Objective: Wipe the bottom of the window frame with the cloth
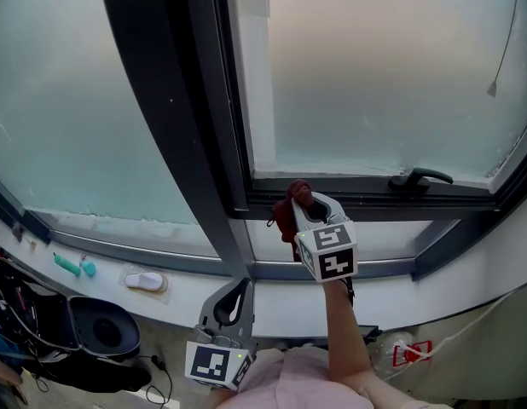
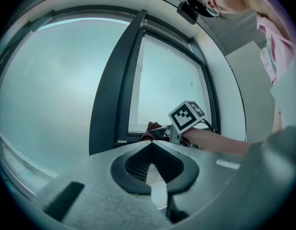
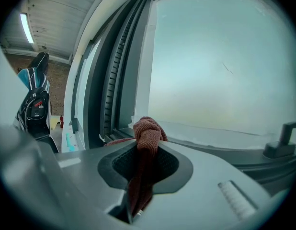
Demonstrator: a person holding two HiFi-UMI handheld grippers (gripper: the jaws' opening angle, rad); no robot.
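R gripper is clamped on the dark-red cloth, jaws pinched tight on it. Cloth's long axis runs along the jaws. The bunched end sticks out past the tips and points at the window frame's bottom rail, near its left corner. A loose tail hangs off the gripper's left side. Can't tell from here whether the cloth actually touches the rail. Window handle sits further right on the same rail, well apart. L gripper is low by the white sill, jaws closed tip to tip, nothing between them, well apart from the cloth.
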